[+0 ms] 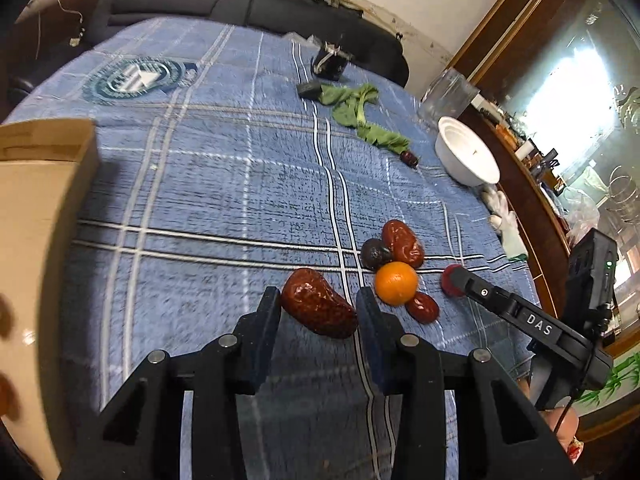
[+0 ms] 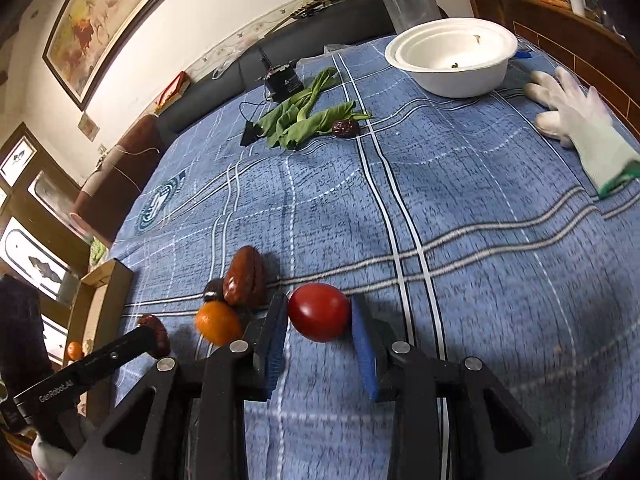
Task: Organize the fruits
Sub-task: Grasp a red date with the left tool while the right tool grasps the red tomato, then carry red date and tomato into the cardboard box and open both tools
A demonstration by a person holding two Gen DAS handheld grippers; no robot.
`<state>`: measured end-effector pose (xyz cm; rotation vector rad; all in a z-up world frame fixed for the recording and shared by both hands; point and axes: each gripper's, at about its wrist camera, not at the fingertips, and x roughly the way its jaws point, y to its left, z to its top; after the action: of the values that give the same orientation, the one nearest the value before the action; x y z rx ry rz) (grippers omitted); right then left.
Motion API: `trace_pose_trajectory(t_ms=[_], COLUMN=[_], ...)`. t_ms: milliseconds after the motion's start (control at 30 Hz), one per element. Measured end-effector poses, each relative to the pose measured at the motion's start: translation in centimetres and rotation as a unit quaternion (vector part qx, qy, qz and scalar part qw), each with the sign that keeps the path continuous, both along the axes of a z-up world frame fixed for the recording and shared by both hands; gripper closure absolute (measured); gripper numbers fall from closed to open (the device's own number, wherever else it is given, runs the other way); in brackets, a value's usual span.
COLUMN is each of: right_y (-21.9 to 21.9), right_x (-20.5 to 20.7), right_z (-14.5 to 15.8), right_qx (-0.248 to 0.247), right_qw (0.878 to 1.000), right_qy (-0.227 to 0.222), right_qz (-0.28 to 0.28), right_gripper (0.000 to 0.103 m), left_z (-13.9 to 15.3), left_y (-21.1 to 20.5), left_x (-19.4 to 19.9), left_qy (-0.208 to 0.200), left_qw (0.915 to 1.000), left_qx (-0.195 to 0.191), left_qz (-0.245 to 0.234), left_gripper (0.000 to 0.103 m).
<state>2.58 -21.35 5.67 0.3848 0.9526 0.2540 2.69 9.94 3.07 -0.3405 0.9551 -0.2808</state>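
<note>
Fruits lie clustered on the blue plaid table (image 1: 200, 184). Your left gripper (image 1: 318, 300) has its fingers narrowed onto the big wrinkled date (image 1: 318, 304), which sits skewed between them; it could pivot out on the lift. Your right gripper (image 2: 320, 312) has its fingers narrowed against the round red fruit (image 2: 319, 312); smooth skin, so it may squirt forward. Just beyond, the orange (image 1: 396, 283) and its neighbours could get knocked. Farther off, the cardboard box (image 1: 36, 200) and white bowl (image 2: 452, 56) wait.

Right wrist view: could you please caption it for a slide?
Right gripper jaws closing around a red tomato on the blue plaid cloth.
</note>
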Motion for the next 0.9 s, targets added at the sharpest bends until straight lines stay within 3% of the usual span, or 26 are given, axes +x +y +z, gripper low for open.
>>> trace_pose_trajectory(t_ms=[233, 500, 700, 900], right_y=[2.5, 10.4, 18.8, 26.6], right_x=[-2.6, -5.3, -7.5, -10.1], right_z=[2.3, 5.5, 6.1, 5.1], right_qx=[-0.007, -0.005, -0.011, -0.039], right_qw=[0.999, 0.992, 0.978, 0.957], right_qy=[-0.026, -0.06, -0.072, -0.077], right_qz=[0.028, 0.113, 0.196, 0.275], right_gripper=[0.069, 0.068, 0.068, 0.068], left_z=[2.6, 4.0, 3.6, 2.5], left_y=[3.1, 12.9, 18.9, 20.9], left_x=[-4.0, -9.6, -12.4, -13.3], left_qy=[-0.04, -0.05, -0.038, -0.025], left_qw=[0.9984, 0.9868, 0.9729, 0.9691], left_qx=[0.0, 0.031, 0.065, 0.091], left_qz=[0.04, 0.151, 0.219, 0.228], left_gripper=[0.065, 0.065, 0.065, 0.065])
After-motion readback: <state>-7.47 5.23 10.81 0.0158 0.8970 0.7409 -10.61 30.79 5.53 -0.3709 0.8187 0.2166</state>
